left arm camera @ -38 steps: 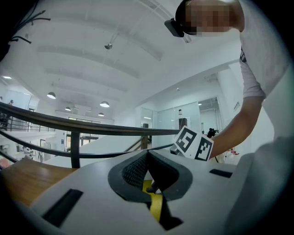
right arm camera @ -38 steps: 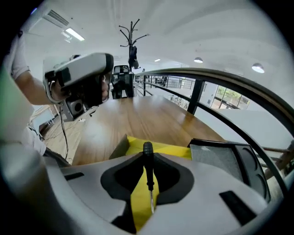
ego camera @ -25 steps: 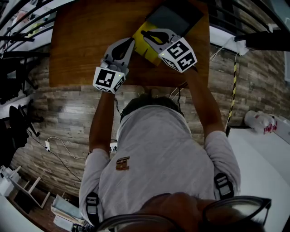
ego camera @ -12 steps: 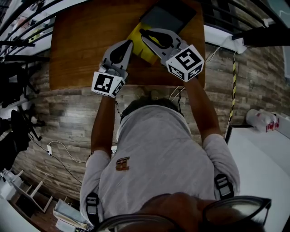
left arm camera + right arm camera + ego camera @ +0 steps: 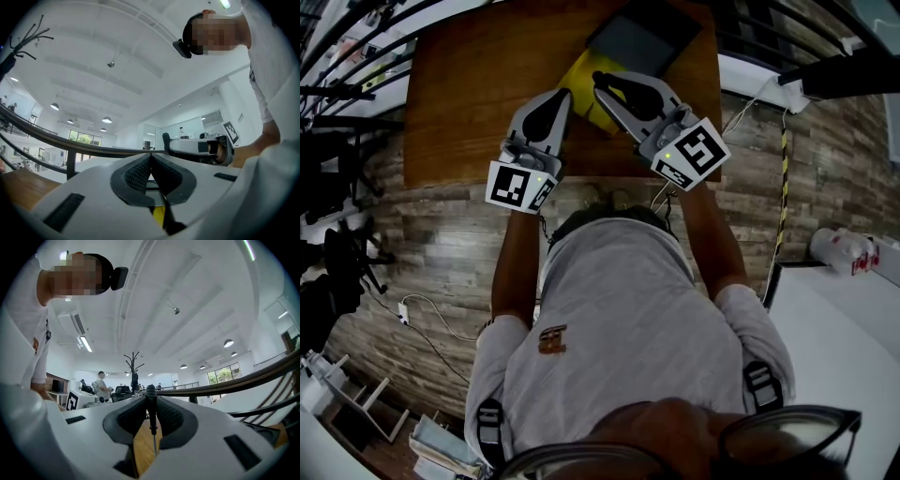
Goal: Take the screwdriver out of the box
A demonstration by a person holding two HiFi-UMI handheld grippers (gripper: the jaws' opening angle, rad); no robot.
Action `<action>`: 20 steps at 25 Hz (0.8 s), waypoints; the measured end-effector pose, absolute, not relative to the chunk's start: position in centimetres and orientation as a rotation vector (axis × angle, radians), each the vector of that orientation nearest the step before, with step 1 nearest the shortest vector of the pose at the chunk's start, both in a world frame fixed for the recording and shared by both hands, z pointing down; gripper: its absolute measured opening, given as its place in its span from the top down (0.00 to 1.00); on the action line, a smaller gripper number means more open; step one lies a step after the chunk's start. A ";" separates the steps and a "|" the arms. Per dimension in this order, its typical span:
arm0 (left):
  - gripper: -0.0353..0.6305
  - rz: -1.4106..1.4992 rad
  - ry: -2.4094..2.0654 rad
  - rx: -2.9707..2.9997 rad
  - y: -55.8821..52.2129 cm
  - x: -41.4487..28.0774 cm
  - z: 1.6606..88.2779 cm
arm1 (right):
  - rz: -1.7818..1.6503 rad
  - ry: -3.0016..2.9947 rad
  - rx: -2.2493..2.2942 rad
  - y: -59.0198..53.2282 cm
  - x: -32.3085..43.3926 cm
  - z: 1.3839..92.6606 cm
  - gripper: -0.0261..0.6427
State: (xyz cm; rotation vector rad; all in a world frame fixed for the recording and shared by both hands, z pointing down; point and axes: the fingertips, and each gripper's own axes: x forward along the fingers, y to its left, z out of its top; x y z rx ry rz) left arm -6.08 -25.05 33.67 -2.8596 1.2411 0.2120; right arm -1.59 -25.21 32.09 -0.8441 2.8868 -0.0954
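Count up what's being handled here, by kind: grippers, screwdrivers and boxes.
grippers: 2 (left gripper, right gripper)
screwdriver: 1, clamped in the right gripper
box: 1, yellow
Total: 4

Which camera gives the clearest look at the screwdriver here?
The right gripper view: the screwdriver sits clamped between its jaws, handle and thin shaft plain. In the head view the right gripper hides it; the left gripper view shows nothing clear of it.

Both arms reach far, side by side; left hand-held gripper (image 5: pixel 559 96) closed, empty; right hand-held gripper (image 5: pixel 604 82) pinches the screwdriver (image 5: pixel 151 411).
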 end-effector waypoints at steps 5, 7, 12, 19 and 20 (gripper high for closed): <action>0.92 0.249 1.239 -2.848 -24.0 -6.4 32.6 | -0.087 2.829 -0.829 -24.1 -1.5 31.1 0.84; 0.92 0.269 1.242 -2.843 -23.8 -6.5 32.1 | -0.078 2.811 -0.819 -23.7 -1.4 30.6 0.84; 0.92 0.297 1.241 -2.839 -23.1 -6.7 31.6 | -0.068 2.777 -0.814 -22.8 -1.2 30.2 0.84; 0.92 0.305 1.230 -2.840 -22.7 -6.8 31.3 | -0.060 2.770 -0.795 -21.9 -1.3 30.3 0.84; 0.92 0.308 1.226 -2.839 -22.7 -6.8 31.2 | -0.059 2.771 -0.793 -21.8 -1.2 30.3 0.84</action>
